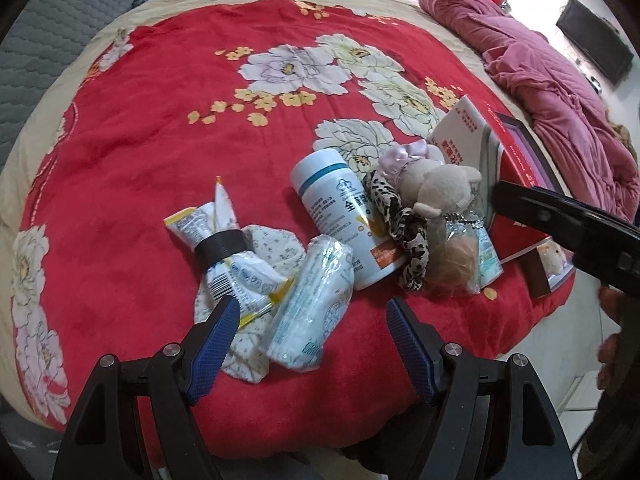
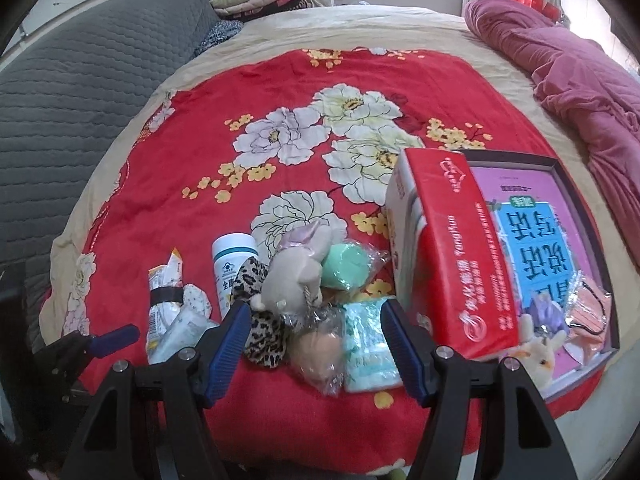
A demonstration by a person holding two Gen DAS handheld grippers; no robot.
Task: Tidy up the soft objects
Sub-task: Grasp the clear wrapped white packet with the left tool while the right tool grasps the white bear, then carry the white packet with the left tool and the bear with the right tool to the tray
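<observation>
Red floral blanket covered the bed, with soft objects piled beside a white supplement bottle.

That bottle lay on its side, long axis running away from the cameras, cap at the far end. Just right of it sat a beige plush toy on a leopard-print scrunchie; left of it lay a tissue pack. Only the right wrist view showed a green sponge and, farther right, an open box holding a book, white plush and pink mask. Both left gripper and right gripper hovered spread, pinching nothing.
</observation>
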